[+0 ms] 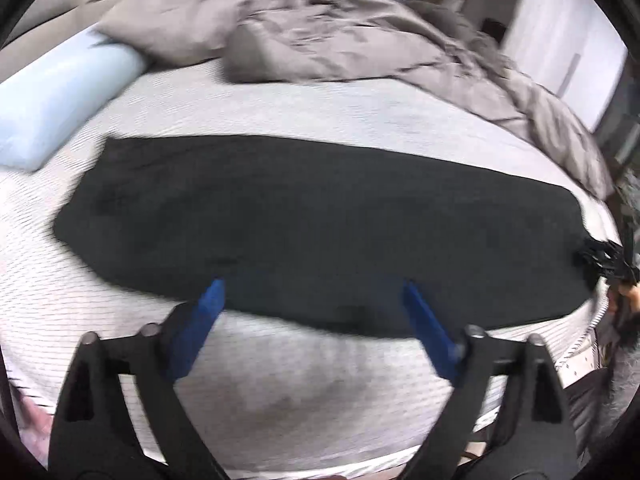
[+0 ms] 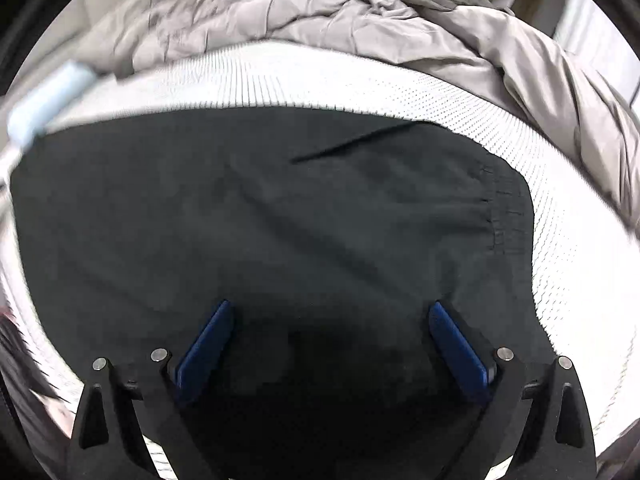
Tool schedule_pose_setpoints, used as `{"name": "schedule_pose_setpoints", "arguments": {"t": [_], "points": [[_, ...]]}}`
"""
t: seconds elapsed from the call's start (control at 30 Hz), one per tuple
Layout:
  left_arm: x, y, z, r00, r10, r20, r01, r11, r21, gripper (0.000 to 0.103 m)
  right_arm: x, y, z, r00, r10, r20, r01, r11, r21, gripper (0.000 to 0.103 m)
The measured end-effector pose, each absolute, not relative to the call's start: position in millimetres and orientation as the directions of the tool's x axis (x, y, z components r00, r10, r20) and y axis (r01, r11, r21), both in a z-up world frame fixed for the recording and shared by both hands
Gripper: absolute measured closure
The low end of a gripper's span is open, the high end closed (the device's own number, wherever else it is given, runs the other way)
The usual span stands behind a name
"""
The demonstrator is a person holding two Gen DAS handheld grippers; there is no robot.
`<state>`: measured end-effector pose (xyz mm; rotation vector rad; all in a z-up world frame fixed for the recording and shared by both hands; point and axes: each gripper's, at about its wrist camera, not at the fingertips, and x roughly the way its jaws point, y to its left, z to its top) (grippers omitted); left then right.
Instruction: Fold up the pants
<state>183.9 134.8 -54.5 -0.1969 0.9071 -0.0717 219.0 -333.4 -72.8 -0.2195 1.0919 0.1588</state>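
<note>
One white mattress (image 1: 280, 108), grey duvet (image 1: 320, 28), pants (image 1: 300, 220)

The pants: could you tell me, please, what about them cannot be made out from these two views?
- Left wrist view: the pants are motion-blurred, so seams and folds are lost; their right end sits at the frame's rim.
- Right wrist view: the pants run off the left edge; their near part lies in dark shadow between the right gripper fingers.
- Layer count: unclear in both.

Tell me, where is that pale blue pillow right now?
The pale blue pillow lies at the left of the left wrist view, on the white mattress, just beyond the black pants and beside the rumpled grey duvet.
</note>
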Motion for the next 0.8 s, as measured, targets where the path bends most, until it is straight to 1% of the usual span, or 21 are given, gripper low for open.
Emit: {"name": "schedule_pose_setpoints", "arguments": {"t": [0.07,0.17,0.27,0.33,0.37,0.4,0.47,0.53,0.6,0.63,0.7,0.73,0.8], "points": [[194.6,91.7,-53.9,0.595,-0.204,-0.778,0.048,0.975,-0.218,0.01,219.0,-316.8,-66.9,0.47,0.034,-0.882,-0.256,0.962,-0.099,0.003],[214.6,22.1,-58.3,0.565,-0.28,-0.776,0.144,0.96,-0.242,0.01,217.0,-267.2,-66.3,0.474,0.128,-0.871,-0.353,0.934,-0.055,0.003],[223.1,-38.8,-71.1,0.537,-0.31,-0.785,0.159,0.951,-0.267,0.01,216.8,-214.2,-79.6,0.449,0.197,-0.872,-0.411,0.912,-0.006,0.003],[227.1,-72.3,-86.8,0.47,-0.357,-0.808,0.233,0.932,-0.276,0.01,215.2,-193.4,-89.8,0.42,0.227,-0.879,-0.461,0.887,0.01,0.003],[227.4,-86.3,-95.2,0.452,-0.322,-0.832,0.282,0.936,-0.209,0.01,215.4,-192.1,-92.4,0.427,0.209,-0.88,-0.474,0.88,-0.021,0.003],[222.5,-92.5,-100.1,0.473,-0.28,-0.835,0.323,0.937,-0.131,0.01,213.9,-191.8,-94.4,0.433,0.186,-0.882,-0.492,0.869,-0.059,0.003],[212.1,-81.4,-103.0,0.491,-0.281,-0.825,0.367,0.925,-0.097,0.008,216.2,-211.6,-95.1,0.407,0.168,-0.898,-0.494,0.867,-0.062,0.002],[202.9,-50.4,-102.6,0.503,-0.274,-0.82,0.324,0.939,-0.115,0.007,216.4,-241.3,-94.7,0.398,0.109,-0.911,-0.458,0.884,-0.094,0.002],[198.1,-8.8,-102.3,0.53,-0.222,-0.818,0.23,0.967,-0.113,0.006,216.4,-274.0,-89.9,0.41,0.067,-0.91,-0.407,0.906,-0.116,0.002],[198.1,11.7,-102.6,0.544,-0.183,-0.819,0.16,0.981,-0.113,0.002,216.3,-291.4,-87.5,0.422,0.029,-0.906,-0.365,0.921,-0.14,0.001],[198.7,46.3,-104.3,0.559,-0.111,-0.822,0.025,0.993,-0.116,0.003,218.4,-318.3,-83.9,0.449,-0.047,-0.892,-0.286,0.938,-0.193,0.001],[199.0,54.4,-104.1,0.56,-0.104,-0.822,0.001,0.992,-0.125,0.003,218.3,-326.3,-82.3,0.459,-0.064,-0.886,-0.262,0.943,-0.203,0.001],[197.1,59.1,-97.8,0.566,-0.1,-0.818,-0.032,0.989,-0.143,0.004,220.8,-331.9,-76.8,0.47,-0.045,-0.881,-0.25,0.951,-0.182,0.001]]}}
